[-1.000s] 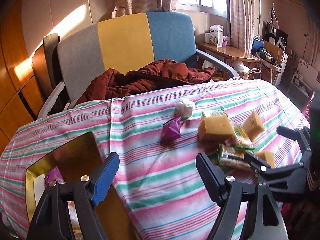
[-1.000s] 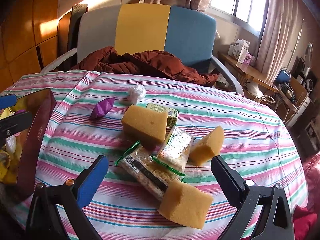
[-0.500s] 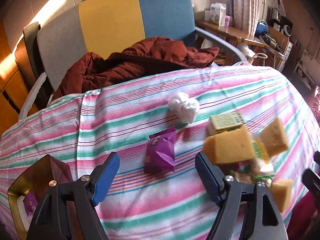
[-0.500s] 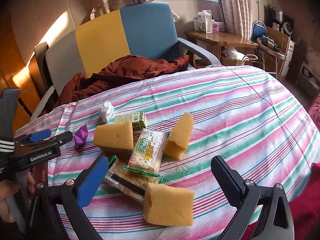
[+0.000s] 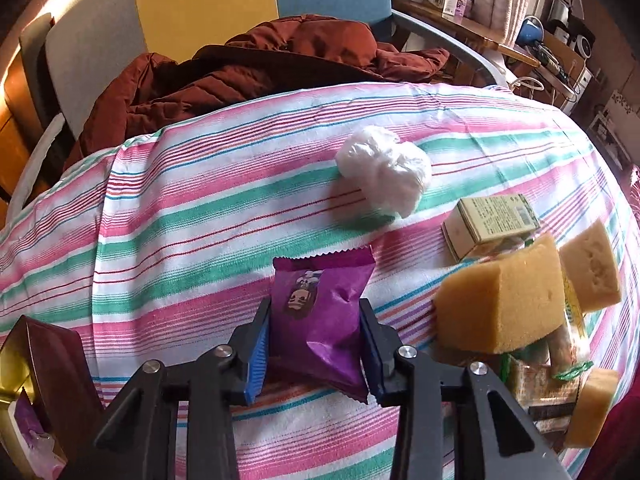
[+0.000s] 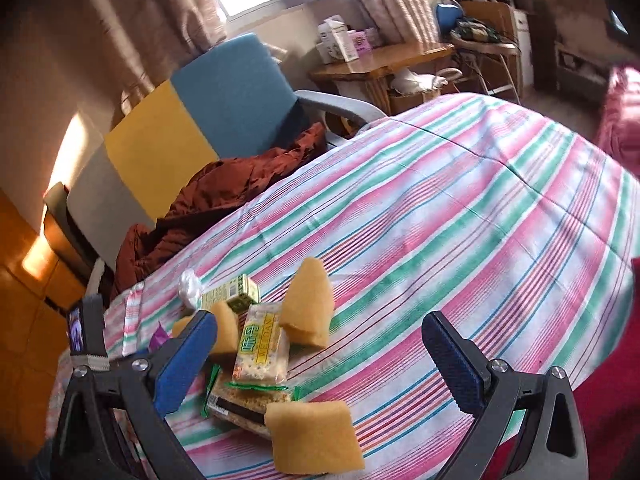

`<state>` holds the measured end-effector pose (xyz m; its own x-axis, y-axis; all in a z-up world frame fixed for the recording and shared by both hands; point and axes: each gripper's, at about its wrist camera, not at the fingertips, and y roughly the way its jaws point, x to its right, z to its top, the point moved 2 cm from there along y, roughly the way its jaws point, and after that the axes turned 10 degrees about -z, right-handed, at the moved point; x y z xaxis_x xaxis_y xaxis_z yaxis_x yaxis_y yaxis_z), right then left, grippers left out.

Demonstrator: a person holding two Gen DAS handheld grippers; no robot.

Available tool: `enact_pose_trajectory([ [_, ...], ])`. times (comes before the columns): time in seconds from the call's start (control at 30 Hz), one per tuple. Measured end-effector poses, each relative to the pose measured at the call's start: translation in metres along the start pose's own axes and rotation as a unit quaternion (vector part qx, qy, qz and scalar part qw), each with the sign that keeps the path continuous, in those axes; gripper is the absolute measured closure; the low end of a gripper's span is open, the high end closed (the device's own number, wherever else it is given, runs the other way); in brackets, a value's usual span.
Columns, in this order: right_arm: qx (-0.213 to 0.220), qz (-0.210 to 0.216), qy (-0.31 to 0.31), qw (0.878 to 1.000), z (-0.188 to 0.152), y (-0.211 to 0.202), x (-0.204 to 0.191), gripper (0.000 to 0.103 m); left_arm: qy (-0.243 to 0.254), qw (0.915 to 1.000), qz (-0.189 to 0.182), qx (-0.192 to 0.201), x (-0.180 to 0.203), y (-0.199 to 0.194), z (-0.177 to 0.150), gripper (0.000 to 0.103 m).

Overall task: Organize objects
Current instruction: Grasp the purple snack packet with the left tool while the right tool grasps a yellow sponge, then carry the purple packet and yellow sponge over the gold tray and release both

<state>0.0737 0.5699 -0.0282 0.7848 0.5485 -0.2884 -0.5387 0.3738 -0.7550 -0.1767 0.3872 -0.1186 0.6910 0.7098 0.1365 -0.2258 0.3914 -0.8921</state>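
- The left gripper (image 5: 316,344) is seen closing its jaws on a purple snack packet (image 5: 320,316), whose lower half is pinched between the blue pads while it lies on the striped tablecloth (image 5: 180,216).
- The packet is judged light, soft and crinkly; its foil may slip, so a hold across the filled middle, as now, is judged safer than one on the crimped edge.
- A small cartoon figure is printed on the packet; no writing on it can be read.
- Just beyond it, a white crumpled wad (image 5: 384,168) is seen, and to the right a small green-and-cream carton (image 5: 492,220) with print too fine to read.
- A gold tin (image 5: 24,364) with a dark red wall is seen at the lower left, taken to be the container.
- The right gripper (image 6: 320,360) is held wide open and empty above yellow sponge blocks (image 6: 308,304) and a cracker pack (image 6: 262,348) lettered "WEIDAN".
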Motion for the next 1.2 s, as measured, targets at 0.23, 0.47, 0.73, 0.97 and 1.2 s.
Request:
enact_pose_trajectory([
  [0.23,-0.098,0.030,0.096,0.990,-0.003,0.036,0.032,0.002,-0.018,0.9998,-0.012,0.004,0.001,-0.022,-0.019,0.064],
  [0.47,-0.174,0.029,-0.039,0.983,-0.029,0.058,-0.019,0.002,-0.015,0.9979,-0.032,0.053,0.010,-0.075,-0.045,0.064],
  [0.73,-0.197,0.002,-0.102,0.975,-0.049,0.064,-0.032,0.002,-0.015,0.9940,-0.046,0.098,0.019,-0.125,-0.087,0.064],
  [0.97,-0.208,-0.017,-0.121,0.970,-0.055,0.069,-0.036,0.002,-0.029,0.9904,-0.072,0.115,0.017,-0.151,-0.126,0.064],
  [1.2,-0.218,-0.030,-0.141,0.965,-0.074,0.062,-0.039,0.022,-0.037,0.9862,-0.084,0.137,0.001,-0.182,-0.159,0.064],
])
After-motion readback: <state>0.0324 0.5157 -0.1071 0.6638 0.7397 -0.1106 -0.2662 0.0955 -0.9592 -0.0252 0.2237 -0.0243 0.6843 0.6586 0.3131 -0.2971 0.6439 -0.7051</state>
